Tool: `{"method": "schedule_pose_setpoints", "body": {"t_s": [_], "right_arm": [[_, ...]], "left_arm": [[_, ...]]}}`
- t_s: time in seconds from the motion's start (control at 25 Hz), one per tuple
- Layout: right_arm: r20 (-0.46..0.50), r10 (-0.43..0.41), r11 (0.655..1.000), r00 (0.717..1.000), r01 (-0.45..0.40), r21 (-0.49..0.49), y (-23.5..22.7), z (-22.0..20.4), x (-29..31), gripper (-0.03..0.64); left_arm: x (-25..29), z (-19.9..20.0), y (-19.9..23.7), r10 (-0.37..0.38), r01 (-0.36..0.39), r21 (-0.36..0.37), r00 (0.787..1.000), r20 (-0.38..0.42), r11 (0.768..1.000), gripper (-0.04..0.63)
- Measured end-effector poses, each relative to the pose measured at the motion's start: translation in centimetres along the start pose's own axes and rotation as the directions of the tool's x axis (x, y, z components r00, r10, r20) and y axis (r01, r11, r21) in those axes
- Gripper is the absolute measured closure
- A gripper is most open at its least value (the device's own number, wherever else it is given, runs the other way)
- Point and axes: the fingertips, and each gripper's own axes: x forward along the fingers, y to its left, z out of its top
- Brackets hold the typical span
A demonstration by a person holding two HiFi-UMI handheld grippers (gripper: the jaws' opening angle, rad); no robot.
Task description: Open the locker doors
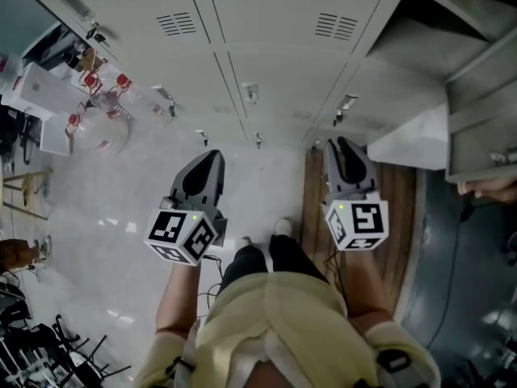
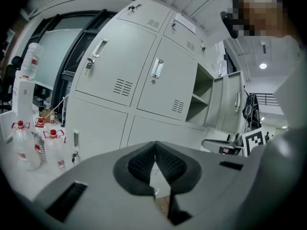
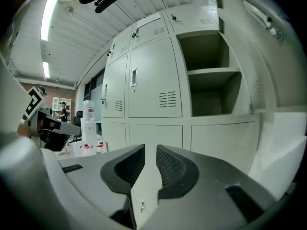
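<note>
1. The lockers [image 1: 275, 87] fill the upper part of the head view. One open compartment [image 3: 211, 87] shows at upper right in the right gripper view. Every other door in view is shut, so most of the job looks undone.
2. The left tongs [image 1: 212, 155], tips together and empty, hover short of the bottom-row doors.
3. The right tongs [image 1: 340, 144], slightly parted with nothing between, point at a shut lower door [image 3: 156, 134], apart from it.

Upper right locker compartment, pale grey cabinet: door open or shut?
Open. Right gripper view looks into the pale grey metal locker compartment, inner shelf exposed; left gripper view shows its door swung outward.
</note>
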Motion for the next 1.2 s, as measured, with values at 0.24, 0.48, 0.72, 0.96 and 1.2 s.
{"method": "schedule_pose_setpoints", "body": {"t_s": [0.24, 0.48, 0.72, 0.96, 1.2], "right_arm": [[-0.085, 0.114, 0.992, 0.99, -0.109, 0.067, 3.0, -4.2, 2.6, 0.545], [-0.149, 0.167, 0.985, 0.975, -0.158, 0.074, 5.4, -8.5, 4.2, 0.545], [-0.167, 0.126, 0.99, 0.978, -0.112, 0.088, 7.4, -11.8, 6.3, 0.545], [-0.214, 0.115, 0.987, 0.97, -0.088, 0.132, 11.0, -15.1, 8.8, 0.545], [-0.254, 0.079, 0.993, 0.964, -0.053, 0.108, 14.3, -20.3, 12.5, 0.545]], "left_arm": [[0.4, -2.4, 1.0, 0.05, -0.051, -0.03, 0.998, -0.025, 0.998, 0.592], [1.5, -4.9, 2.5, 0.071, -0.073, -0.025, 0.994, -0.08, 0.997, 0.592], [3.7, -8.3, 4.0, 0.003, -0.007, -0.041, 0.994, -0.108, 0.999, 0.592], [4.6, -10.8, 7.2, -0.058, 0.058, -0.005, 0.981, -0.187, 0.998, 0.592], [6.6, -16.1, 11.9, -0.082, 0.078, -0.024, 0.962, -0.26, 0.997, 0.592]]}}
